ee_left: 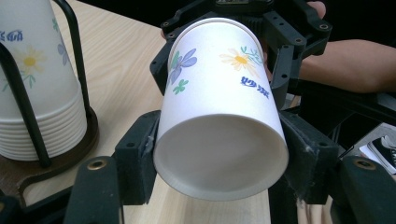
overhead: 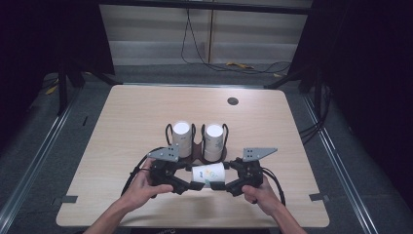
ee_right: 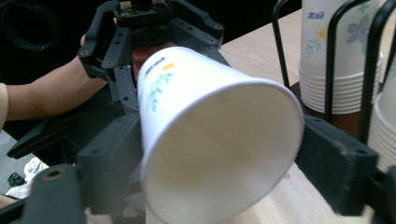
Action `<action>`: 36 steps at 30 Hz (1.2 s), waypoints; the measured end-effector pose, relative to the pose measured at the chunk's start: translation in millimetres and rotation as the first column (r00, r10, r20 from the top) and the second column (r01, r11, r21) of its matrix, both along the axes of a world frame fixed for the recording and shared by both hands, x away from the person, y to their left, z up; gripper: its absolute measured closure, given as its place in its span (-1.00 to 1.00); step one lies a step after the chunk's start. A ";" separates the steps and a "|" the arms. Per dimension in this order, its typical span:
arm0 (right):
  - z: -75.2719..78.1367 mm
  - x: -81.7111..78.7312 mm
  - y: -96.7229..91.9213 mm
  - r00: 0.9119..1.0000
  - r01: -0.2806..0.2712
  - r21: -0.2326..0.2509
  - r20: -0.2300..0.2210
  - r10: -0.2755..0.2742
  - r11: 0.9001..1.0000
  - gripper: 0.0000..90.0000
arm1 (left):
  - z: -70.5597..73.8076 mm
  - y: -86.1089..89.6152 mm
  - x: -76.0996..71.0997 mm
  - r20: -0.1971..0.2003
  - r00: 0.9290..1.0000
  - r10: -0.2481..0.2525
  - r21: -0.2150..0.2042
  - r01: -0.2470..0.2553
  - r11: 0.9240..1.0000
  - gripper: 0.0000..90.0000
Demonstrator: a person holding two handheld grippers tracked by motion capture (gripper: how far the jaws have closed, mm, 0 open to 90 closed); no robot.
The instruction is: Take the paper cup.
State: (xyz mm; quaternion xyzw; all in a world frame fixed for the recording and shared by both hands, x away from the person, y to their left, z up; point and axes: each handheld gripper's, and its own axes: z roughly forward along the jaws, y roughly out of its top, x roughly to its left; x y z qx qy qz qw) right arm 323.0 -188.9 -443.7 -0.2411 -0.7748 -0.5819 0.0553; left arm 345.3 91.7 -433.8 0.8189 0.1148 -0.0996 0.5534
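Observation:
A flowered white paper cup lies on its side just above the table's front middle, held between both grippers. My left gripper is shut on one end; in the left gripper view its jaws press the cup from both sides at the near end. My right gripper is shut on the other end, and in the right gripper view the cup's open mouth faces the camera between the jaws. The two grippers face each other, a hand on each.
Behind the cup, a dark wire holder carries two upright stacks of matching cups. One stack is close on the left of the left gripper view; another stack is at upper right. A round grommet marks the far table.

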 end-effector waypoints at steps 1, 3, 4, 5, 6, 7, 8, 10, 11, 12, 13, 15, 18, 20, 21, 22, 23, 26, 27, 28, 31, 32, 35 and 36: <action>0.0 -0.2 0.5 1.000 0.000 -0.002 0.003 0.000 1.000 -0.57 | -0.6 0.3 0.5 0.002 1.000 -0.005 0.002 0.005 1.000 -0.21; -0.2 0.3 -0.4 1.000 -0.005 -0.003 0.002 0.005 1.000 -0.53 | -2.0 0.6 0.9 -0.004 1.000 -0.006 0.008 0.006 1.000 -0.20; -0.3 0.4 -1.0 1.000 -0.006 0.000 0.001 0.006 1.000 -0.52 | -2.9 0.3 0.9 -0.010 1.000 -0.005 0.006 0.005 1.000 -0.20; -0.2 0.3 -1.5 1.000 -0.006 -0.001 0.003 0.006 1.000 -0.50 | -3.7 0.0 1.1 -0.010 1.000 -0.007 0.006 0.007 1.000 -0.20; -0.2 0.3 -1.9 1.000 -0.007 0.000 0.008 0.007 1.000 -0.49 | -4.2 0.0 1.3 -0.008 1.000 -0.009 0.012 0.009 1.000 -0.20; -0.3 0.4 -2.2 1.000 -0.005 -0.003 0.010 0.005 1.000 -0.47 | -4.7 -0.2 1.5 -0.010 1.000 -0.009 0.012 0.009 1.000 -0.20; -0.6 0.4 -2.5 1.000 -0.004 -0.004 0.016 0.004 1.000 -0.46 | -5.2 -0.3 1.7 -0.012 1.000 -0.005 0.013 0.005 1.000 -0.20; -0.6 -0.2 -3.0 1.000 -0.004 -0.011 0.022 0.004 1.000 -0.42 | -6.0 -0.5 1.9 -0.010 1.000 -0.009 0.029 0.009 1.000 -0.22; -0.4 -0.9 -2.7 1.000 -0.005 -0.015 0.027 0.005 1.000 -0.40 | -6.0 -0.6 1.8 -0.010 1.000 -0.009 0.038 0.009 0.999 -0.24; -0.2 -1.7 -2.7 1.000 -0.010 -0.014 0.029 0.010 1.000 -0.38 | -5.9 -0.8 1.6 -0.007 1.000 -0.008 0.041 0.008 0.999 -0.27; 0.3 -2.7 -2.7 1.000 -0.011 -0.015 0.029 0.012 1.000 -0.37 | -5.7 -0.6 1.6 -0.006 1.000 -0.005 0.042 0.005 0.999 -0.29; 1.4 -4.0 -2.6 0.999 -0.013 -0.010 0.035 0.013 1.000 -0.34 | -5.5 -0.7 1.7 -0.005 1.000 0.007 0.038 -0.006 0.999 -0.34; 2.5 -4.1 -2.4 0.999 -0.007 -0.018 0.041 0.008 1.000 -0.33 | -6.4 0.2 2.9 -0.004 1.000 0.022 0.048 -0.022 0.999 -0.43; 2.5 -3.4 -3.0 0.999 -0.002 -0.014 0.037 0.002 1.000 -0.33 | -8.2 1.0 5.3 -0.014 0.999 0.031 0.056 -0.030 0.998 -0.52; 2.5 -3.0 -3.4 0.999 0.002 -0.014 0.036 -0.001 1.000 -0.33 | -9.1 1.7 6.3 -0.014 0.999 0.036 0.062 -0.035 0.997 -0.53; 2.4 -2.7 -3.8 0.999 0.006 -0.015 0.032 -0.006 1.000 -0.33 | -10.2 2.2 7.1 -0.015 0.999 0.038 0.066 -0.037 0.997 -0.55; 2.4 -2.2 -4.3 0.999 0.011 -0.017 0.031 -0.010 1.000 -0.33 | -11.3 2.6 7.8 -0.022 0.999 0.040 0.073 -0.038 0.997 -0.55; 2.4 -0.5 -6.4 0.999 0.035 -0.022 0.022 -0.035 0.999 -0.33 | -12.6 3.4 9.4 -0.014 0.999 0.049 0.106 -0.047 0.993 -0.58; 2.5 -0.2 -7.0 0.999 0.044 -0.027 0.023 -0.043 0.999 -0.32 | -12.6 3.7 9.6 -0.009 0.999 0.051 0.109 -0.050 0.993 -0.59; 2.6 -0.1 -7.5 0.998 0.051 -0.032 0.022 -0.050 0.998 -0.32 | -12.5 4.0 9.7 -0.005 0.998 0.055 0.111 -0.054 0.992 -0.59; 4.2 -0.9 -8.1 0.996 0.083 -0.070 0.032 -0.081 0.994 -0.32 | -12.5 4.1 9.5 0.010 0.997 0.073 0.120 -0.073 0.990 -0.61; 5.2 -1.6 -8.0 0.995 0.093 -0.081 0.038 -0.090 0.992 -0.32 | -12.5 4.2 9.3 0.024 0.996 0.090 0.124 -0.092 0.988 -0.61; 8.3 -2.9 -8.6 0.994 0.103 -0.092 0.041 -0.100 0.990 -0.31 | -12.7 5.6 10.3 0.039 0.993 0.108 0.139 -0.112 0.984 -0.61; 9.0 -3.2 -9.1 0.994 0.109 -0.097 0.043 -0.105 0.989 -0.31 | -13.0 6.0 10.6 0.041 0.993 0.115 0.141 -0.119 0.983 -0.61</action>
